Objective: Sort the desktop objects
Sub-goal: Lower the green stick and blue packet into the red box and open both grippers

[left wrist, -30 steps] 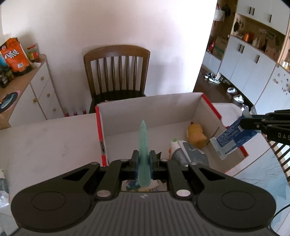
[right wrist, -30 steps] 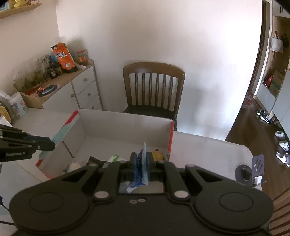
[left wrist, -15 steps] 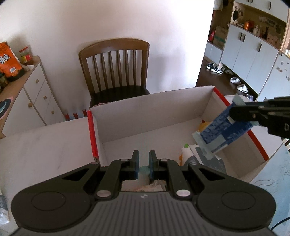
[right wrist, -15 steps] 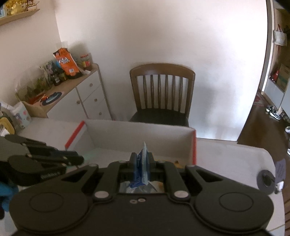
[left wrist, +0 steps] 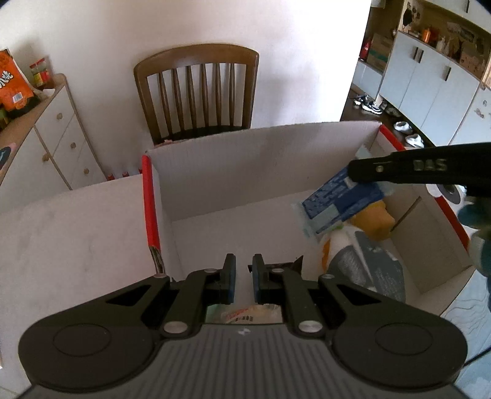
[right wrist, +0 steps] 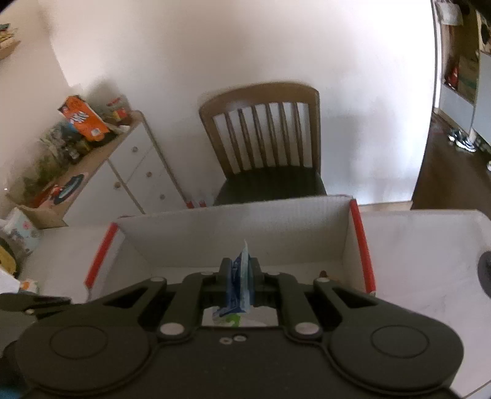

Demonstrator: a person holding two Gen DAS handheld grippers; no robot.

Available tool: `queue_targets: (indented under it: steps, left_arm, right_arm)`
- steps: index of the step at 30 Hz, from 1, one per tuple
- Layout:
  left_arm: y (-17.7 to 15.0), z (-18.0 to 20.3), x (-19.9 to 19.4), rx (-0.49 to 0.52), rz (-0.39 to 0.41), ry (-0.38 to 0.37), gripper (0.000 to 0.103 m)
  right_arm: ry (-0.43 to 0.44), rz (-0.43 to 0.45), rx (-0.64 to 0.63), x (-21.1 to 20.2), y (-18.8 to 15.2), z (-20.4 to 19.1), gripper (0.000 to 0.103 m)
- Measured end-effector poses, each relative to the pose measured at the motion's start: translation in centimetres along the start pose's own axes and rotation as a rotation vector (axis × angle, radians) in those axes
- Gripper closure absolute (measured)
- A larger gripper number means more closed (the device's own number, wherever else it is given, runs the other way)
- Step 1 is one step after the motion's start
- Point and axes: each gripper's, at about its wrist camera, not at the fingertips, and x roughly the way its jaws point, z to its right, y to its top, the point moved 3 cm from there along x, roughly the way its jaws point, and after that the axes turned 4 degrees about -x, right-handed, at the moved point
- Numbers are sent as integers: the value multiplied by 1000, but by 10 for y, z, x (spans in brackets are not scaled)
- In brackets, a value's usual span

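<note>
Box: I see a white cardboard box with red edges on the white table.
Left gripper: my fingers stand narrow, a small gap between the pads, nothing in it; they point down over the box's near side.
Right gripper: my fingers clamp a blue packet, held edge-up over the box.
Box contents: a yellow toy and a grey pouch lie at the right end.
Background: a wooden chair beyond the box.

Wooden chair against white wall, drawers beside.
</note>
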Motion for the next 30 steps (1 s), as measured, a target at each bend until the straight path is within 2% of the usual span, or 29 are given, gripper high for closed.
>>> queue_targets:
  steps: [9,16,22,30]
  left_arm:
    - [-2,-3,1,-14,-5,-11,93]
    - [-4,2,-4,-16,-6,-17,93]
    - [-6,6,-13,-12,-1,-22,93]
    - [-7,9,-29,-19,7,-25,93]
  right_arm:
    - [-36,-62,23,23,-12,8,90]
    - [-43,-108,-17,25,-14,1,74]
    - [-48,-96,-19,14,-10,1,64]
    - [-30,-77,-36,-10,-5,-2,60]
